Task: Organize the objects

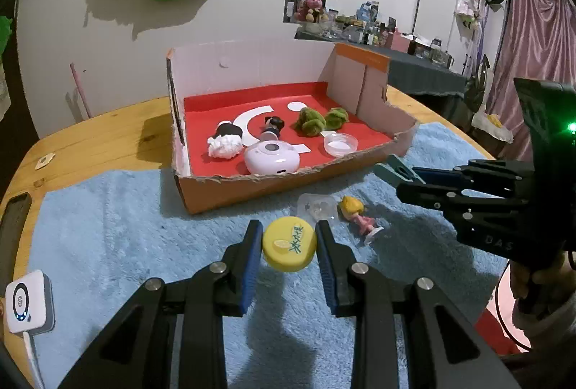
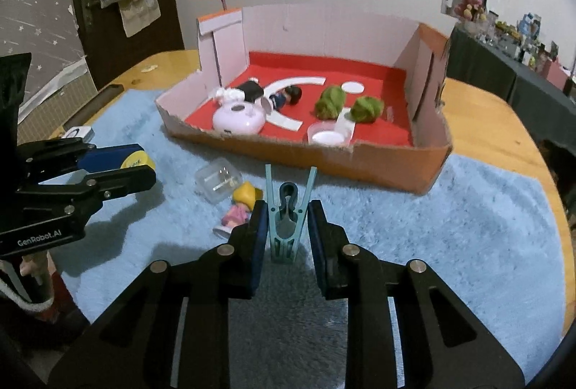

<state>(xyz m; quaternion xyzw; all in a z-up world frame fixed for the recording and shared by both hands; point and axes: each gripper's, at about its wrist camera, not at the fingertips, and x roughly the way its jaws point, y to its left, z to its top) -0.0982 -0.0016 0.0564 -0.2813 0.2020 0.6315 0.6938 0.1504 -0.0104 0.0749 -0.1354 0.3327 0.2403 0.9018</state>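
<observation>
Left claw (image 1: pixel 289 246) grips a yellow cap (image 1: pixel 289 244); right claw (image 2: pixel 287 230) grips a teal clothespin (image 2: pixel 287 219). Both hover above the blue mat (image 2: pixel 450 245), near the cardboard box's (image 1: pixel 252 185) front wall.

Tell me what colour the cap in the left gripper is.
Yellow, with a green and white print; the cap shows best in the left wrist view.

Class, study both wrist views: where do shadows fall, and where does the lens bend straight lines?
Left wrist view: the left gripper and its yellow cap shadow the blue mat; table edge curves. Right wrist view: a shadow beneath the clothespin; box edges bow.
</observation>
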